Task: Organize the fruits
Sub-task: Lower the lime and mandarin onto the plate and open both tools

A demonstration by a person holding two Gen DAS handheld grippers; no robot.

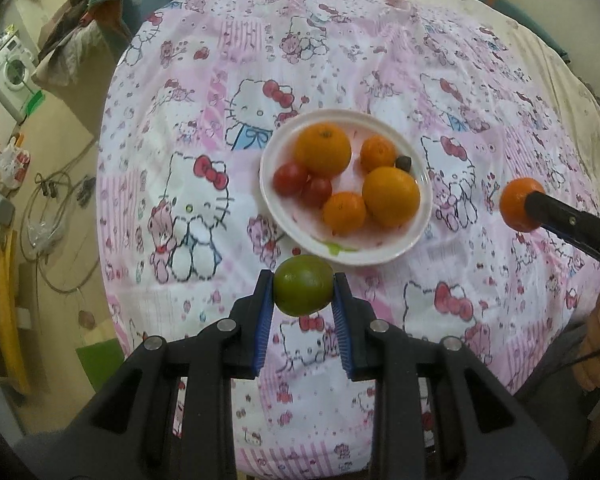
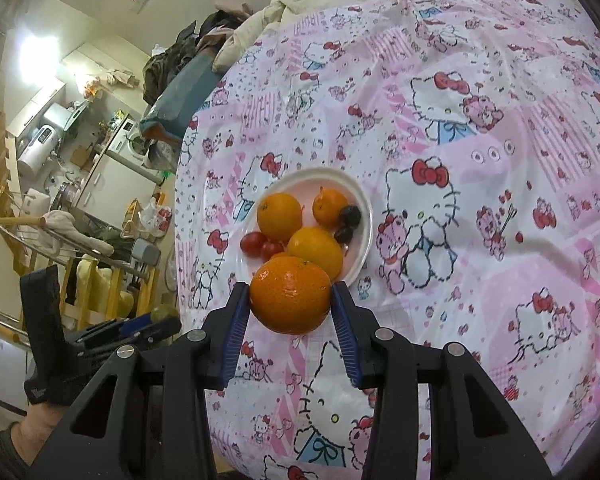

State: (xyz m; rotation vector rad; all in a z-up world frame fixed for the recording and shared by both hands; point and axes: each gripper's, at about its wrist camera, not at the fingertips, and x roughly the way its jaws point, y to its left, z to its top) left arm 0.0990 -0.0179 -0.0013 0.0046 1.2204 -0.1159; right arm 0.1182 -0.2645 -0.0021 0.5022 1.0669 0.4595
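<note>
A white plate (image 1: 384, 255) sits mid-table on the Hello Kitty cloth, holding several oranges (image 1: 322, 147), two small red tomatoes (image 1: 290, 178) and a dark fruit (image 1: 403, 163). My left gripper (image 1: 303, 286) is shut on a green lime (image 1: 304, 285), held just in front of the plate's near rim. My right gripper (image 2: 290, 294) is shut on an orange (image 2: 290, 294), held above the cloth near the plate (image 2: 362, 200). In the left wrist view that orange (image 1: 518, 204) hangs to the right of the plate.
The table is covered by a pink and white cloth (image 1: 480, 80). Bedding and clothes (image 2: 260, 12) are piled at the far edge. To the left the floor (image 1: 72, 216) holds cables, a washing machine (image 1: 10, 74) and clutter.
</note>
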